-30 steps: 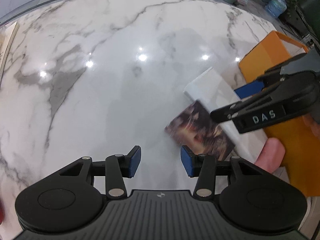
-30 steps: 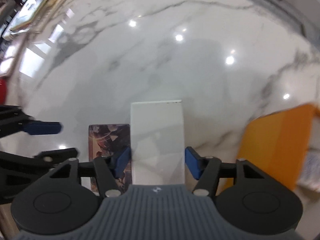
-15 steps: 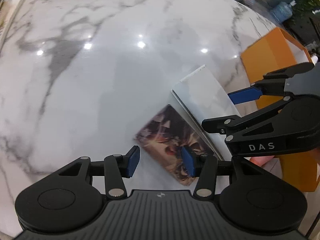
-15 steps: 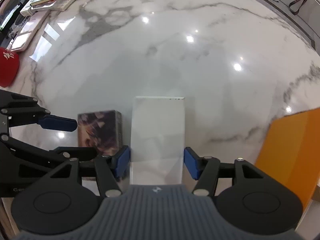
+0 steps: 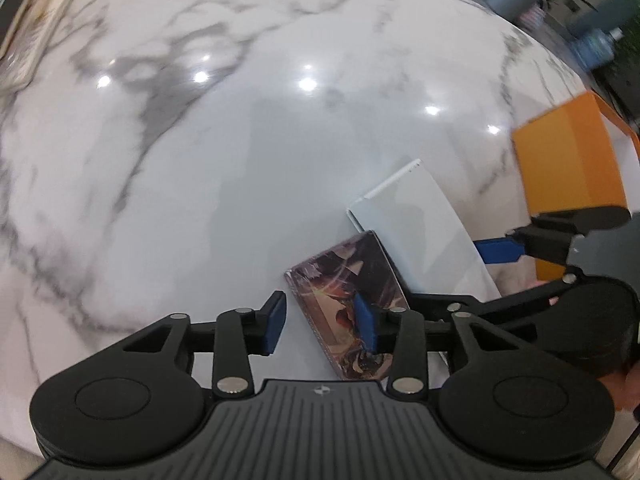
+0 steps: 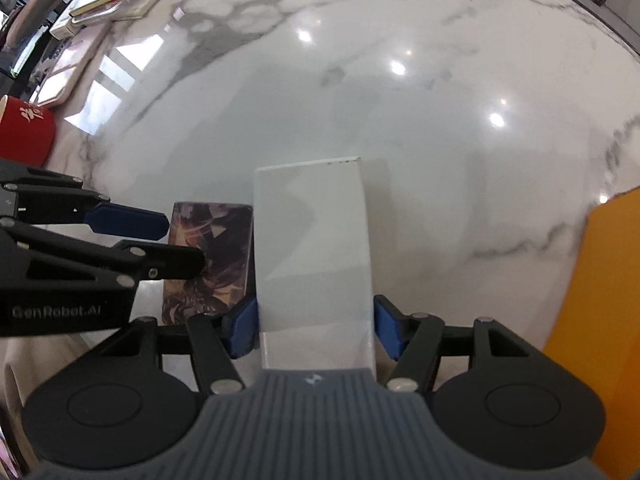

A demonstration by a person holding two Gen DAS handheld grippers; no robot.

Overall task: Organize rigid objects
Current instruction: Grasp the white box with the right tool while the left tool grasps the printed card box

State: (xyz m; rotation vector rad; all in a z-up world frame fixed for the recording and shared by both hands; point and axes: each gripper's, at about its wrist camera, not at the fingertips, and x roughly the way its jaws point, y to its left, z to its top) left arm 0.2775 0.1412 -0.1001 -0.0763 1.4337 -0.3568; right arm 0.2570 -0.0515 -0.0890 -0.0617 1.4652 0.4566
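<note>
Change: picture box [image 5: 348, 280] now reached by left gripper [image 5: 320, 322], previously off at 2 o'clock.
Left jaws: closing, half open, box edge between, not clamped.
Right gripper [image 6: 316, 326]: jaws opening, straddling white box [image 6: 312, 240], no squeeze seen.
Boxes: side by side on marble table [image 6: 360, 100], touching.
Orange box [image 6: 600, 320]: at 3 o'clock.

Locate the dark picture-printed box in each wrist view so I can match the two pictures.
Left wrist: the picture box sits low, right of centre, under this gripper's right pad.
Right wrist: the picture box sits at left-centre, partly behind the other gripper.
Shared landmark: the white box lying right beside it.
</note>
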